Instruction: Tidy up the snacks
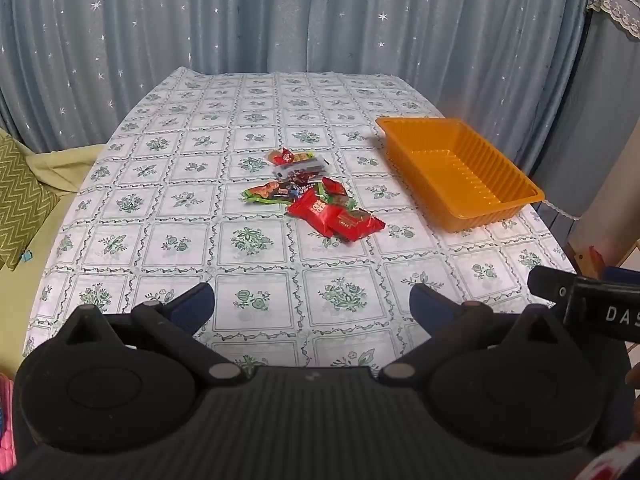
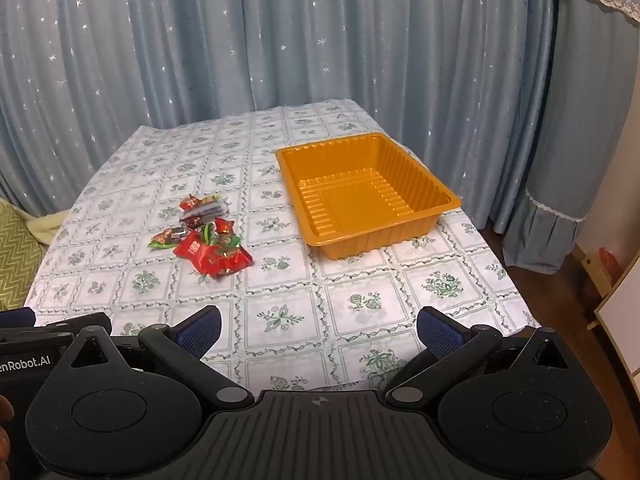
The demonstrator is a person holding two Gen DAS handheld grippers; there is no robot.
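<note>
A small pile of wrapped snacks lies near the middle of the table; red packets are nearest me, with green and silver wrappers behind. The right wrist view shows the same snack pile at left. An orange ribbed plastic tray stands to the right of the pile and holds nothing; in the right wrist view the tray is ahead. My left gripper hovers open above the near tablecloth, well short of the pile. My right gripper is open too, with nothing between its fingers.
A floral checked tablecloth covers the table. Blue star-patterned curtains hang behind it. A green zigzag cushion lies at left. The table's right edge drops to a wooden floor. The other gripper's body shows at right.
</note>
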